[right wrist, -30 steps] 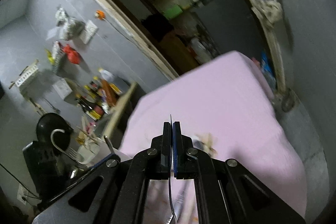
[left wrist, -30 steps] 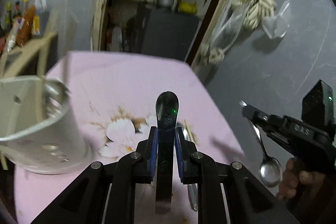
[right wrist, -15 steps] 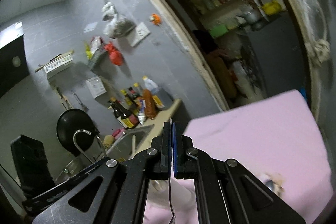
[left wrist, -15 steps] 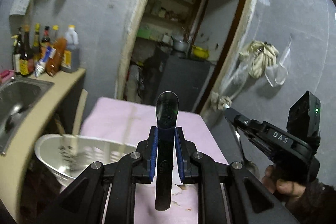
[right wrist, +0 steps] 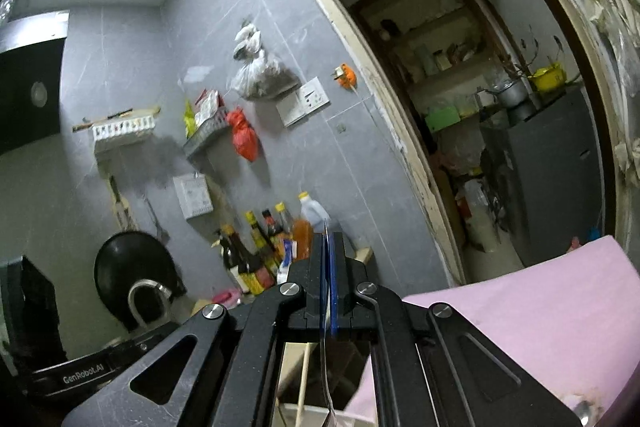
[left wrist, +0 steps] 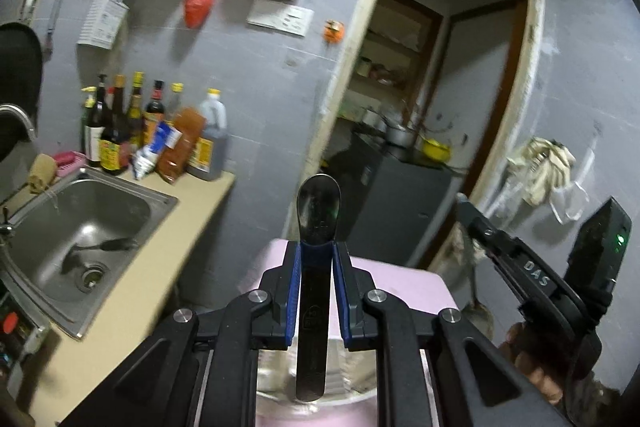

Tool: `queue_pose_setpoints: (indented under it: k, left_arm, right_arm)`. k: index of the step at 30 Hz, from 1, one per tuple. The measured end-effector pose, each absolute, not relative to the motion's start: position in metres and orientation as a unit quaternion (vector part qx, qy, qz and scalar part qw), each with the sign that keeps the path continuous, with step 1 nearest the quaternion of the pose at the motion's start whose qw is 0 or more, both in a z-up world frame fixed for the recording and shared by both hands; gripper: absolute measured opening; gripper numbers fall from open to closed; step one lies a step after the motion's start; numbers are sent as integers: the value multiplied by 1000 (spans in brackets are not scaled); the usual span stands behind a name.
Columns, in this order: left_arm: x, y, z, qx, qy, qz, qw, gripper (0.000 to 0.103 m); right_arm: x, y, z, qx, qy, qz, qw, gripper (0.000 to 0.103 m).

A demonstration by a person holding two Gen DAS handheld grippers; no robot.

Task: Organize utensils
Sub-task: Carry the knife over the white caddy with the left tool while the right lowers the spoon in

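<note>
— Biggest first?
— One bench (left wrist: pixel 404 281) under pink cloth, low in the left view. One steel sink (left wrist: pixel 96 223) off to the left, with a row of bottles (left wrist: pixel 160 135) behind; about seven, overlapping, hard to count exactly.
— And the container?
— One white holder (left wrist: pixel 360 387), blurred, right under the left claw (left wrist: pixel 318 251).
— Claws?
— Two. Left one narrow, pressed on a black spoon (left wrist: pixel 318 211). Right claw (right wrist: pixel 330 239) fully pinched on a thin metal spoon (right wrist: pixel 325 367), gripped by a hand (left wrist: pixel 532 367).
— Pointing which way?
— Black spoon: long axis along the claw's own line, rounded end out past the fingertips towards the doorway, flat handle back towards the camera. In the air, above holder and bench.
— Metal one?
— Seen edge-on, upright between the pads, handle tip just above them, bowl end hanging below. Also in the air, off the bench.
— Total count?
— Two spoons, one per claw. Plus one wooden stick (right wrist: pixel 304 383) leaning below the right claw.
</note>
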State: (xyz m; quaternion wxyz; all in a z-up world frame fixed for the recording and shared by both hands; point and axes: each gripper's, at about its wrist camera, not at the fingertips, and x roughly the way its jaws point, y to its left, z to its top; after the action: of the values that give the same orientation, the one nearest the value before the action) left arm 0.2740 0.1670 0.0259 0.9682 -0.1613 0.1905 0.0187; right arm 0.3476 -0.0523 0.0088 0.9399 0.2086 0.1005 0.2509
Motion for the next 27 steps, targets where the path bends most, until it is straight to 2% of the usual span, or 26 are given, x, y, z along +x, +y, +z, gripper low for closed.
queue_pose_setpoints:
  k: [9, 18, 27]
  left_arm:
    - [293, 207, -1, -199, 190, 41, 960, 15]
    - [304, 202, -29, -198, 210, 35, 957, 15]
    - [304, 199, -45, -194, 229, 34, 953, 15]
  right_arm:
    - [355, -29, -20, 195, 103, 185, 958, 2]
    - [364, -29, -54, 198, 141, 176, 954, 2]
    - [360, -17, -55, 179, 138, 183, 957, 2]
